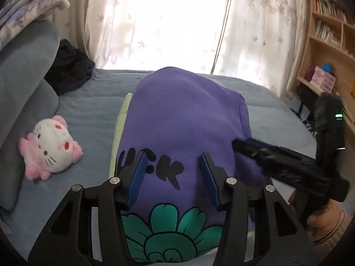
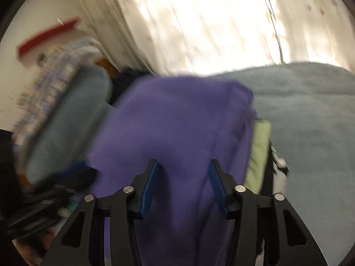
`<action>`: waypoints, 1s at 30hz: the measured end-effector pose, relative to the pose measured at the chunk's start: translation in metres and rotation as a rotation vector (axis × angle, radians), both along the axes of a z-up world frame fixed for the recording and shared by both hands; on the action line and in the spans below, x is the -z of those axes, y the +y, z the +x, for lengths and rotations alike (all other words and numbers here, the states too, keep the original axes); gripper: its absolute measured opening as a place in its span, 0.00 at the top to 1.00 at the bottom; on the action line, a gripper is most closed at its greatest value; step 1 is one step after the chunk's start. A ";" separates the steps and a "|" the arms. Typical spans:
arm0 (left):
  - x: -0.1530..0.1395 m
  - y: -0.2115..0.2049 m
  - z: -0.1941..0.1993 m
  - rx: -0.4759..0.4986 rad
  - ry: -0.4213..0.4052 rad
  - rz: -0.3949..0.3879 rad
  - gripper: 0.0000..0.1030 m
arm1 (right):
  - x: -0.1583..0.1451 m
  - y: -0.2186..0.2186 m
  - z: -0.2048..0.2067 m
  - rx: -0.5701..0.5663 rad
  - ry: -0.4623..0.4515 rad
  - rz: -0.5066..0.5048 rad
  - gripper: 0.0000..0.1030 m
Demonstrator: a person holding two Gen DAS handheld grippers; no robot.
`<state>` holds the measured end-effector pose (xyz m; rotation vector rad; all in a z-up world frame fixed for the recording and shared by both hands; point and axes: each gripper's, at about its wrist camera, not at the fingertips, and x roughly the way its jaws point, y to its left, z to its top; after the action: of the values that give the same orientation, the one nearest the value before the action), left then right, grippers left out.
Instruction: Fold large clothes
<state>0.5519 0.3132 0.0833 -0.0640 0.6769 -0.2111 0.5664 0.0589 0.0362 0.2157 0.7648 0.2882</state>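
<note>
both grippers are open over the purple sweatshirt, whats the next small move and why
Probably lower the left gripper and close it on the near edge of the purple sweatshirt. Its jaws stand open above the printed front, holding nothing, and the sweatshirt lies humped on the green cloth rather than flat. The right gripper is open too, but its view is blurred, so let it settle first.

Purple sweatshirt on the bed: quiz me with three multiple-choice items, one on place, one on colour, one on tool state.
1. The plush toy lies where relative to the purple sweatshirt?
A on top
B on the blue bedcover to its left
C underneath

2. The flower print is
A green
B red
C yellow

3. The left tool is
A shut on the sweatshirt
B open over the sweatshirt
C out of view

Answers: 1 B, the toy sits apart on the cover; 2 A, teal-green petals with dark outlines; 3 B, its blue pads stand spread with fabric visible between them.
</note>
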 end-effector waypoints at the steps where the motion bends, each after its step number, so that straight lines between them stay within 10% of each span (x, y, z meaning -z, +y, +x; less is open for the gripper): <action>1: 0.004 0.001 0.004 -0.004 0.020 -0.002 0.54 | -0.001 0.011 0.008 -0.004 0.002 -0.008 0.68; 15: -0.003 -0.005 -0.041 -0.048 0.068 0.002 0.52 | -0.022 -0.008 -0.032 -0.021 0.087 -0.006 0.67; 22: -0.033 -0.044 -0.138 -0.027 0.059 0.047 0.38 | -0.051 -0.042 -0.121 -0.067 0.117 -0.003 0.62; 30: -0.076 -0.098 -0.269 -0.005 -0.011 0.004 0.21 | -0.103 -0.097 -0.254 -0.055 0.071 -0.023 0.31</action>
<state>0.2826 0.2149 0.1595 -0.0609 0.6664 -0.2055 0.3123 -0.0383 0.1393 0.1840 0.8447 0.3255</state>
